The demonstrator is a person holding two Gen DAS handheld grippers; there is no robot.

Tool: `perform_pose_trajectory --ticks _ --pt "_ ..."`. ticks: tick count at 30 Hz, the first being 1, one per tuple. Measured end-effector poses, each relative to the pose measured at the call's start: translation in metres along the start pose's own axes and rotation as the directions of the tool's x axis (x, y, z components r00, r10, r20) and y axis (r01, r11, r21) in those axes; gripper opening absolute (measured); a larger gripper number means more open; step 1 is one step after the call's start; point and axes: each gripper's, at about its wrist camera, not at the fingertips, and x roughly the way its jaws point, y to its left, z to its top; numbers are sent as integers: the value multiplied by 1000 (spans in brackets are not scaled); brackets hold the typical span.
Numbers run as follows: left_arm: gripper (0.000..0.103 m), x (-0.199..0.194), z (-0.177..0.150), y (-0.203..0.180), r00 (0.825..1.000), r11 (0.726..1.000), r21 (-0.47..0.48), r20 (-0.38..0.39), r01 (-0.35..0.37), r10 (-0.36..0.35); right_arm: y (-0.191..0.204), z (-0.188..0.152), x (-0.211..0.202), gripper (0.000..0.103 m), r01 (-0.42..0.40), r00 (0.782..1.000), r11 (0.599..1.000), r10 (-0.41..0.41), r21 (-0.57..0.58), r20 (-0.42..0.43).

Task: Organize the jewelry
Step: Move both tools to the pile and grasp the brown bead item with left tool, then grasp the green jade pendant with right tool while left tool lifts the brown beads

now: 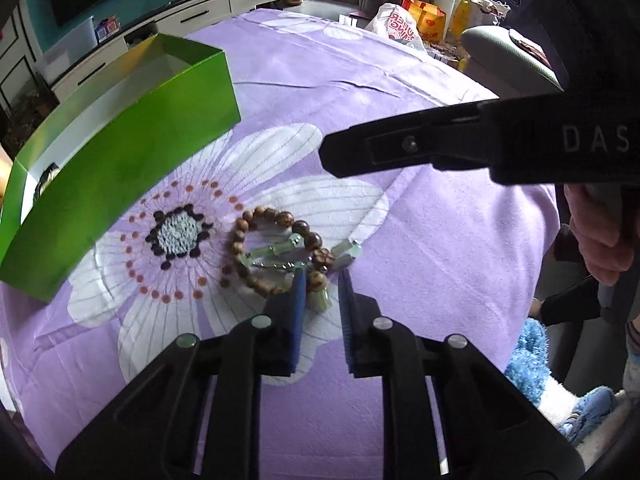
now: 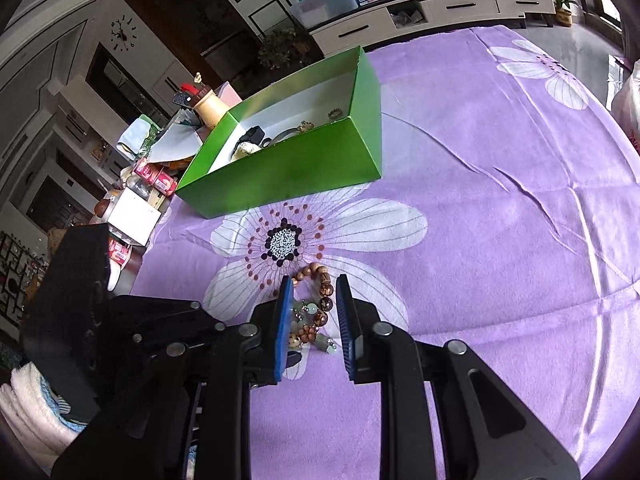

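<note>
Left gripper [image 1: 323,280] spread, straddling wooden bead bracelet [image 1: 276,252]; right gripper [image 2: 311,292] spread above it; green box [image 2: 288,172] nearby.

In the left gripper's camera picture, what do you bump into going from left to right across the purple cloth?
Green box → dark flower centre → wooden bead bracelet → right gripper, above the cloth.

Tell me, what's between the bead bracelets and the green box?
Only the tablecloth's printed flower center lies between the bracelets and the green box, clearest in the right wrist view.
</note>
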Motion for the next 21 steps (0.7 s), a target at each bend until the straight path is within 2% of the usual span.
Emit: perform_pose_trajectory --ticks 3,5,8,14,16,21 --pt "16 4 5 1 1000 1000 29 -20 -11 11 -1 1 -2 22 4 1000 1000 -4 -2 4" --pt "11 8 8 1 999 999 43 -39 1 0 0 1 -2 22 3 1000 1000 -3 -1 8" --pt "11 8 4 0 1000 998 58 -26 -2 4 -1 -1 -3 22 11 1000 1000 -11 -1 6" --pt "10 -17 0 23 994 991 -106 89 76 -67 -5 -4 -4 22 9 1000 1000 -9 2 -1" --pt "10 -29 0 41 985 974 -190 139 126 -101 -5 -6 -3 22 -6 1000 1000 5 -6 -12" --pt "10 -55 -7 76 965 925 -336 242 179 -99 5 -21 9 22 -9 997 995 0 -103 -80"
